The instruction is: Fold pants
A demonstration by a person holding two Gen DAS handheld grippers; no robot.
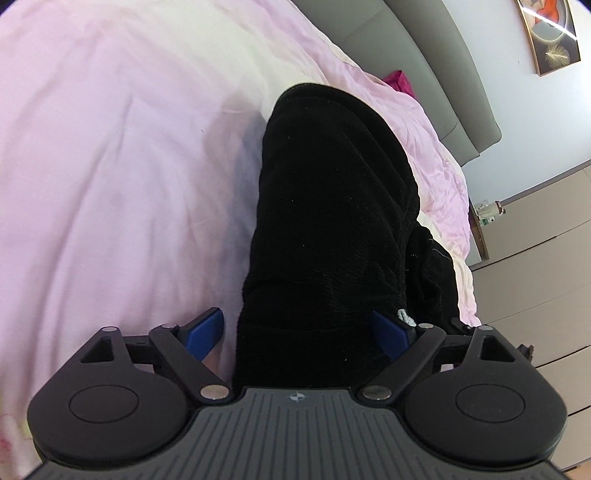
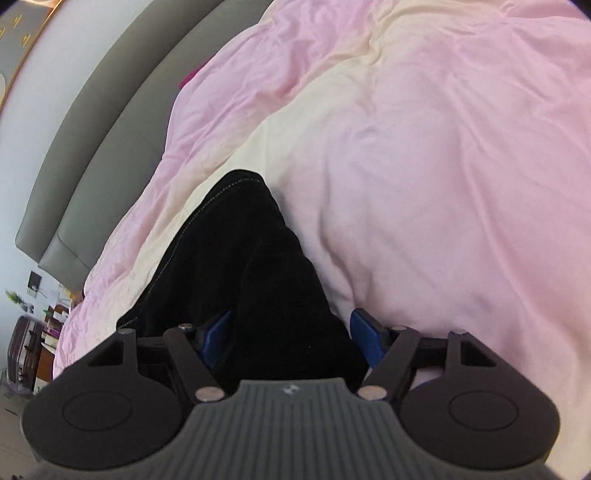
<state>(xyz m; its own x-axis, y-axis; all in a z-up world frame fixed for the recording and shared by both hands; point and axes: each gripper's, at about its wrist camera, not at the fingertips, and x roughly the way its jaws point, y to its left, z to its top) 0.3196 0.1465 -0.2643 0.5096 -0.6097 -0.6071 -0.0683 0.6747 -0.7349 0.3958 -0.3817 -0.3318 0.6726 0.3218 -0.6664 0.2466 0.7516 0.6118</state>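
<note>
Black pants (image 1: 332,206) lie on a pink and cream duvet (image 1: 110,147), and the cloth runs from both grippers up the bed. My left gripper (image 1: 299,332) has its blue pads (image 1: 207,332) spread wide, and the pants' near end fills the gap between them. A white drawstring end (image 1: 404,317) shows by the right pad. My right gripper (image 2: 293,338) also has its blue pads (image 2: 364,338) wide apart, with black pants cloth (image 2: 251,266) lying between them. White stitching runs along the cloth's left edge. Neither gripper's pads press the cloth.
A grey padded headboard (image 1: 424,55) borders the bed, also in the right wrist view (image 2: 110,129). A magenta item (image 1: 399,81) lies near it. A grey dresser (image 1: 535,277) and a framed picture (image 1: 550,33) stand beyond the bed. Cluttered furniture (image 2: 33,332) sits past the bed's left edge.
</note>
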